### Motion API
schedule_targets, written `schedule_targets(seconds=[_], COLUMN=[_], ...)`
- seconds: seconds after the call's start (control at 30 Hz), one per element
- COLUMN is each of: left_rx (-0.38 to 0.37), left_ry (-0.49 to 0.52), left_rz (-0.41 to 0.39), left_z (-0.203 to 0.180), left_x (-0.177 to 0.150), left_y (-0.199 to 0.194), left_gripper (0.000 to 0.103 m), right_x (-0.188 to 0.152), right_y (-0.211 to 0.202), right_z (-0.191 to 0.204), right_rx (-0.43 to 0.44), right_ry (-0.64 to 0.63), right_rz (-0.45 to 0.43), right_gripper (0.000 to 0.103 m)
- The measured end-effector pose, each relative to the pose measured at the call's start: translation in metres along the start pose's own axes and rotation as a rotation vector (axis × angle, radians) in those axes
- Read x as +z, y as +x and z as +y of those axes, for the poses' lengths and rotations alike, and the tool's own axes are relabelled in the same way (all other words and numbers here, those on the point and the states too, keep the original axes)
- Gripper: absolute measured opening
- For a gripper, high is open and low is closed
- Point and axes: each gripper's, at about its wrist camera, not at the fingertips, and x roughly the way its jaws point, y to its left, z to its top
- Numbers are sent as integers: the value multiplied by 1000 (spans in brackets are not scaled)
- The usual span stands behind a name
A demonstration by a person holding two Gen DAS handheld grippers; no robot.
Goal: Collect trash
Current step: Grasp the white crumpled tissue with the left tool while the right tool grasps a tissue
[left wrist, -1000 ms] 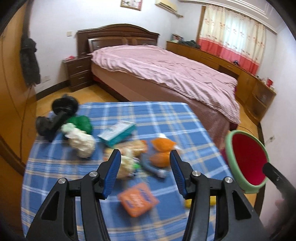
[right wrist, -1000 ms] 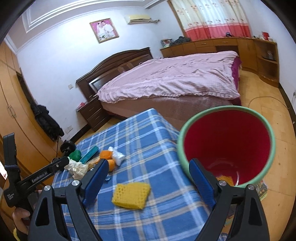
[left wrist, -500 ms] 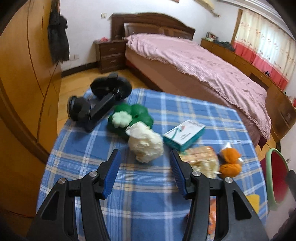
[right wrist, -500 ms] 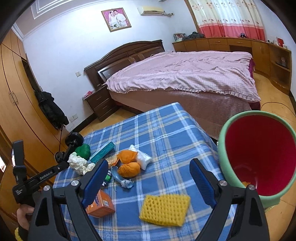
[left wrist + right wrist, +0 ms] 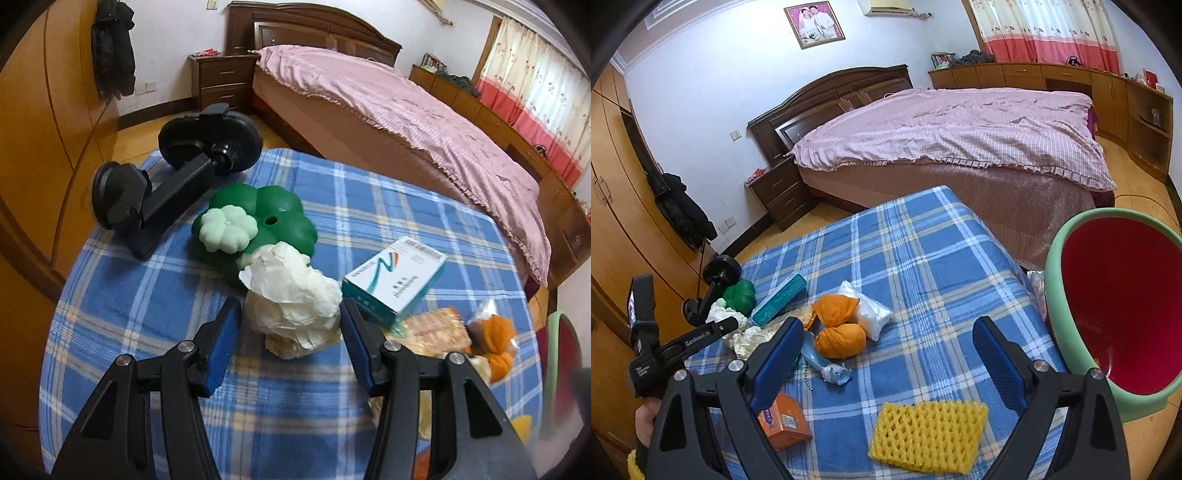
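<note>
The left claw (image 5: 291, 332) stands partly open around a crumpled white paper wad (image 5: 293, 299), blue pads beside it, contact unclear. The lumpy wad's long axis runs away from the claw on the blue plaid surface (image 5: 147, 295). The right claw (image 5: 886, 354) gapes empty.

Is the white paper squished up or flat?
Squished up. The white paper is a crinkly ball on the blue checked cloth, sitting between the left claw's open blue pads, not yet squeezed.
</note>
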Motion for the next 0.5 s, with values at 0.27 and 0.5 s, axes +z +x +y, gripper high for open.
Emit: schedule_targets(seconds=[0.27,0.5], left_rx=[-52,-108], left_ry=[-42,-86], left_rz=[17,19], left_z=[2,10], left_x=[-2,-9], left_y=[8,10], left_gripper=[55,40], right_x=[-5,-8], right_y=[5,0], right_z=[0,10], right_rx=[4,21], right_ry=[-2,-34], right_rz=[21,22], right_gripper=[95,95])
